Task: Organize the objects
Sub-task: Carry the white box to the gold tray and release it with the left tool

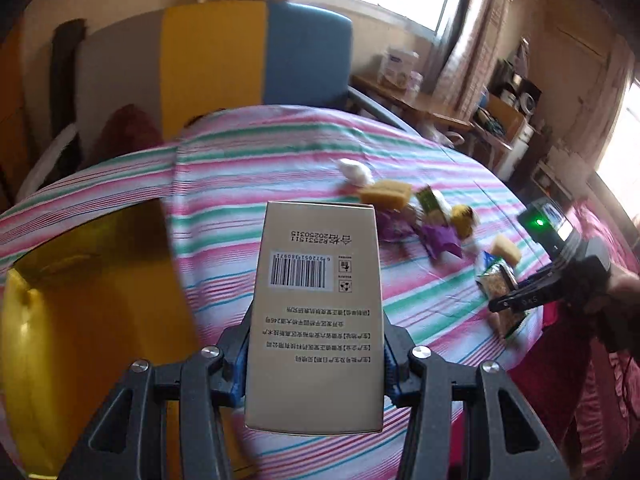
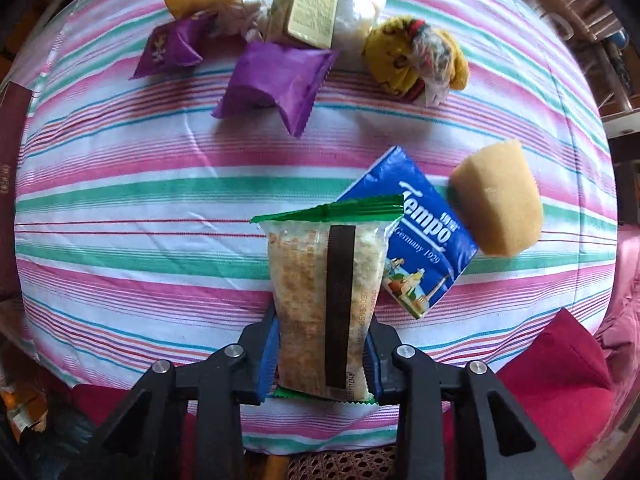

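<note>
Left gripper [image 1: 316, 364] clamped on a beige barcode box [image 1: 316, 312], lifted over the striped cloth [image 1: 248, 168]; yellow bin [image 1: 80, 320] just to its left, probably the drop spot. Right gripper [image 2: 320, 352] points down, pads squeezing a green-edged snack packet [image 2: 324, 300] lying on the cloth. Touching the packet's right side: blue Tempo tissue pack [image 2: 424, 240], then a yellow sponge [image 2: 500, 200]. Farther ahead: purple wrappers [image 2: 276, 80], green carton [image 2: 312, 12], yellow toy [image 2: 416, 64]. Step looks like mid-sorting: box carry, packet pick. Next: lift the packet straight up, clear of the tissues.
</note>
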Available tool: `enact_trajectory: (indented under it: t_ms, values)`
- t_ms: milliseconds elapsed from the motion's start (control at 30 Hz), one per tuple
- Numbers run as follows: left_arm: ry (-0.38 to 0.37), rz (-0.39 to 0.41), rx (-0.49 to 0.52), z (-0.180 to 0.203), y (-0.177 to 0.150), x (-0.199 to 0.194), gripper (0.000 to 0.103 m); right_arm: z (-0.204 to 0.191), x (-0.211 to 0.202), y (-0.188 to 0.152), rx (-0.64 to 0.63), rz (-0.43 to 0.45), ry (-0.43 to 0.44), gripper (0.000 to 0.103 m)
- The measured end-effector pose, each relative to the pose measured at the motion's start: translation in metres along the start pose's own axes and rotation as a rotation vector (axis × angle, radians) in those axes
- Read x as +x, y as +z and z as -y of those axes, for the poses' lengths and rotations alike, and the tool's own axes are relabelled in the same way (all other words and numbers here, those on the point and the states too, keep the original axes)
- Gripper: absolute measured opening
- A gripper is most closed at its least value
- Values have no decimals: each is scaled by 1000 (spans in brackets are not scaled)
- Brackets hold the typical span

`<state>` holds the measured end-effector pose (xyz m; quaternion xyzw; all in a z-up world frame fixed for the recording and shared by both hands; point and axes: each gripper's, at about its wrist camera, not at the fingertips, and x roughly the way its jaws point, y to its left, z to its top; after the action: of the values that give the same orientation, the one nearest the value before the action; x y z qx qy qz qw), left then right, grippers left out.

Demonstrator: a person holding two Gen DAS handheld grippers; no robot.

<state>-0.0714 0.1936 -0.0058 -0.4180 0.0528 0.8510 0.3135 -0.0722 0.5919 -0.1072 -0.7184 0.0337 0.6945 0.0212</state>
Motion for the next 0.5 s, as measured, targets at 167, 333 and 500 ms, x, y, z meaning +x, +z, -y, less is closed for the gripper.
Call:
enact_trajectory:
  t_ms: [167, 333, 500]
  values:
    - [167, 54, -127, -93, -4, -49, 50, -5, -24, -7, -30, 143, 20, 35]
    - [335, 40, -224, -173, -8, -53, 50, -6, -40, -9, -37, 237, 18, 34]
    - [408, -24, -301, -222, -15, -28, 50, -13, -46, -8, -67, 265, -13, 34]
